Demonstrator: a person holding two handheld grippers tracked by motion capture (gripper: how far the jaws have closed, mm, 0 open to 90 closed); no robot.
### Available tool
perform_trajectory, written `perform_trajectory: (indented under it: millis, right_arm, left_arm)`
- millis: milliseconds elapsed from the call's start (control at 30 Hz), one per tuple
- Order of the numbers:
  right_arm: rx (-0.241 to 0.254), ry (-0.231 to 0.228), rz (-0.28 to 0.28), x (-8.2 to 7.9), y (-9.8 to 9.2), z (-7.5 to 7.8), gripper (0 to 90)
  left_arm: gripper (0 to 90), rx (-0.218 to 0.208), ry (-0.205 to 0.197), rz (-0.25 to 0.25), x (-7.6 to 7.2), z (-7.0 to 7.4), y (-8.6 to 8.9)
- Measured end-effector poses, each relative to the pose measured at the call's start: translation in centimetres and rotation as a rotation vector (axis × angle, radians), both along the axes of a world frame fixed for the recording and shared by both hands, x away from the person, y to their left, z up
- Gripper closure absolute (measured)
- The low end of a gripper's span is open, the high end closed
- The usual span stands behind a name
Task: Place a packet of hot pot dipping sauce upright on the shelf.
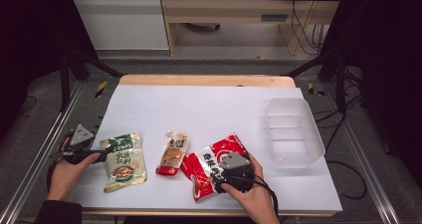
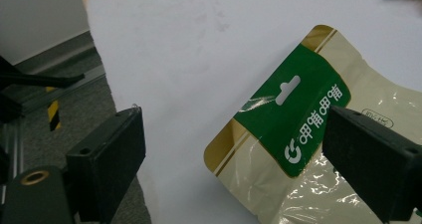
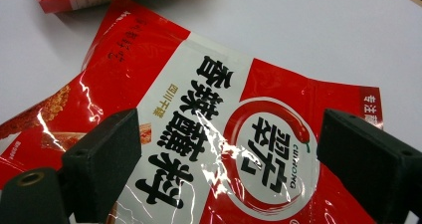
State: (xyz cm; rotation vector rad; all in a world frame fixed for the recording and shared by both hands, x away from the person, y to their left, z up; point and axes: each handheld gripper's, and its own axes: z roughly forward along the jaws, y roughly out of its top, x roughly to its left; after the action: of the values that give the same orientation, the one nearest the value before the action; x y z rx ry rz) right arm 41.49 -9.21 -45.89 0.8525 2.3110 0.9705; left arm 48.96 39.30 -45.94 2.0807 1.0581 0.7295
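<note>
A cream pouch with a green top (image 1: 124, 161) lies flat at the table's front left. My left gripper (image 1: 102, 155) comes at it from the left, at its green end. In the left gripper view the jaws of this gripper (image 2: 234, 119) stand wide apart, with the pouch's green header (image 2: 293, 119) just ahead and nothing pinched. A red chili-print pouch (image 1: 209, 165) lies at front centre, and my right gripper (image 1: 222, 176) hovers on its right part. The right gripper view shows that gripper (image 3: 229, 119) open above the red pouch (image 3: 214, 134), its pads clear of the foil.
A small orange and red spouted pouch (image 1: 172, 153) lies between the two larger pouches. A clear plastic tub (image 1: 291, 132) stands at the right of the white table sheet (image 1: 209, 104). Metal rails and cables run beside the table.
</note>
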Motion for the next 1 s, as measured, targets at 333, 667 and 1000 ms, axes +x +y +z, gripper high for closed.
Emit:
perform_trajectory:
  millis: [333,667,1000]
  right_arm:
    - [-0.002,0.009,0.003,0.1,0.1,-0.1,10.6]
    - [-0.006,0.010,0.015,0.1,0.2,0.0,10.6]
    - [-0.008,0.015,0.019,0.2,0.1,0.1,10.6]
  left_arm:
    - [14.2,-0.047,0.092,-0.062,0.5,-0.9,0.0]
    - [26.9,-0.076,0.127,-0.098,0.1,-1.0,0.2]
    - [35.3,-0.138,0.136,-0.163,-1.7,-0.1,0.5]
